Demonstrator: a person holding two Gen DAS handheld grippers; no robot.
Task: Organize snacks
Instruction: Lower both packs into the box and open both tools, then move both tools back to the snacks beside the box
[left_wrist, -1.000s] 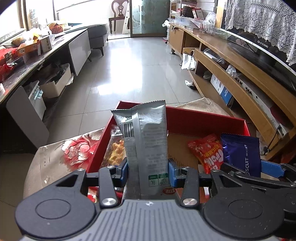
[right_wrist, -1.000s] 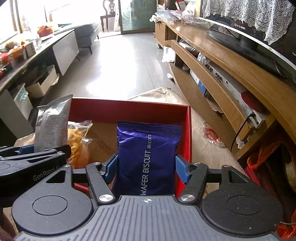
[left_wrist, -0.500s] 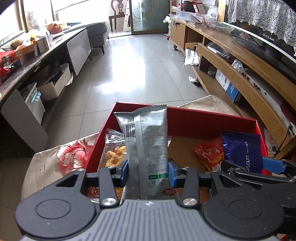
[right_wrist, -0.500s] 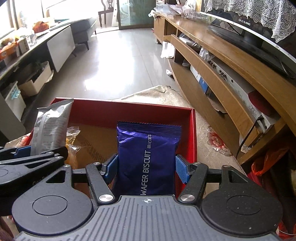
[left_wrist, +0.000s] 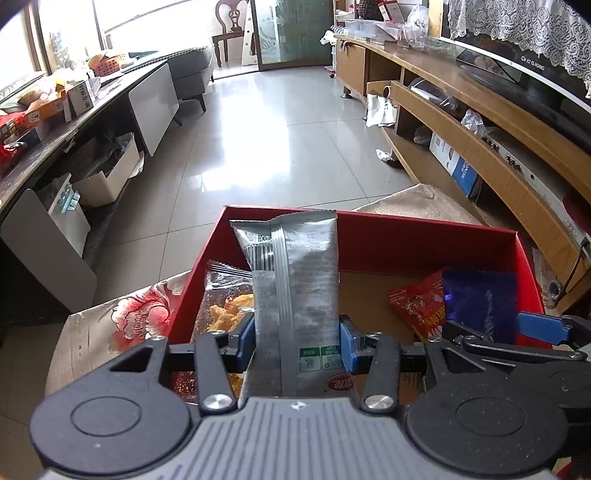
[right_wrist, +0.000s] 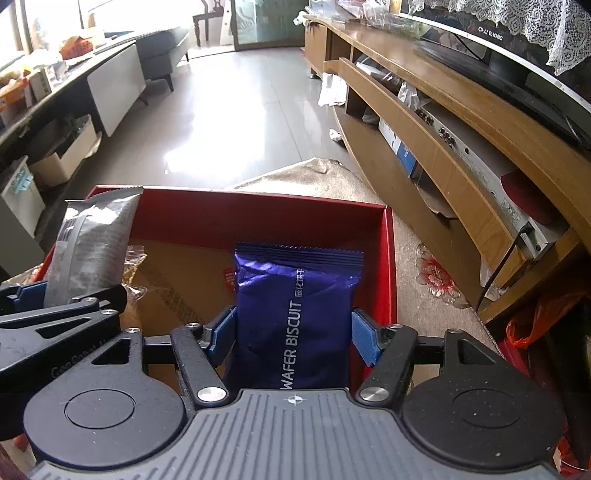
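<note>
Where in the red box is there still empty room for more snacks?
The bare brown floor in the middle of the red cardboard box, between the clear bag of yellow snacks and the red snack packet, is free. The left and right sides are crowded.

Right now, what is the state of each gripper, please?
Left gripper: jaws just been opening slightly, silver packet between the pads, over the red box.
Right gripper: closed on the blue wafer packet.

In the box (left_wrist: 424, 236), the silver packet (left_wrist: 295, 280) stands left of the wafer biscuit packet (right_wrist: 295, 314).
</note>
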